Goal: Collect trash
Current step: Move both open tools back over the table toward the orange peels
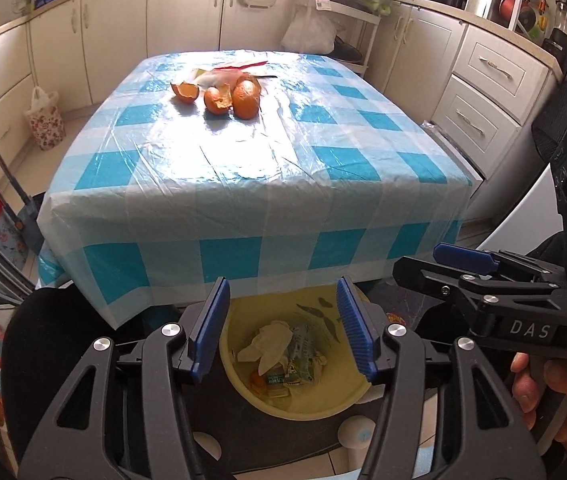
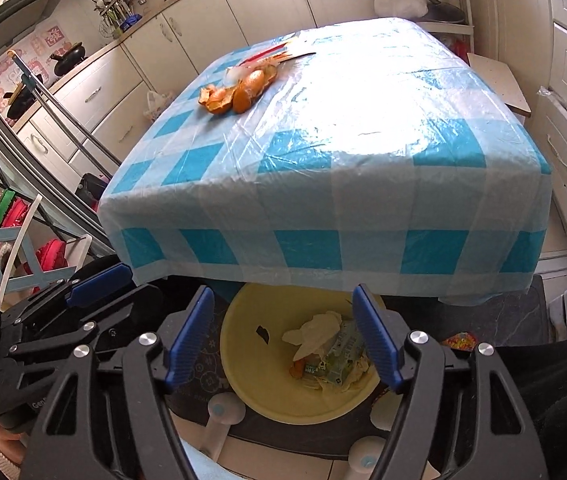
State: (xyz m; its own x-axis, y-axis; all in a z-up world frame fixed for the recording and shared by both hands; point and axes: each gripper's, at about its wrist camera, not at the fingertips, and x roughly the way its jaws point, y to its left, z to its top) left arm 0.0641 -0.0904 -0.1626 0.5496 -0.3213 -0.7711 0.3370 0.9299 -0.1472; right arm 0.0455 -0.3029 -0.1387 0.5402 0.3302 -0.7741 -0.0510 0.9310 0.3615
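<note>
A yellow trash bin stands on the floor below the table's near edge, holding crumpled tissue and a green carton. Orange peels and a red-and-white wrapper lie at the far side of the table. My left gripper is open and empty above the bin. My right gripper is open and empty above the bin; it also shows at the right of the left wrist view.
The table carries a blue-and-white checked plastic cloth. White kitchen cabinets surround it. A floral bag stands on the floor at the left. A white plastic bag hangs beyond the table. A folding rack stands left.
</note>
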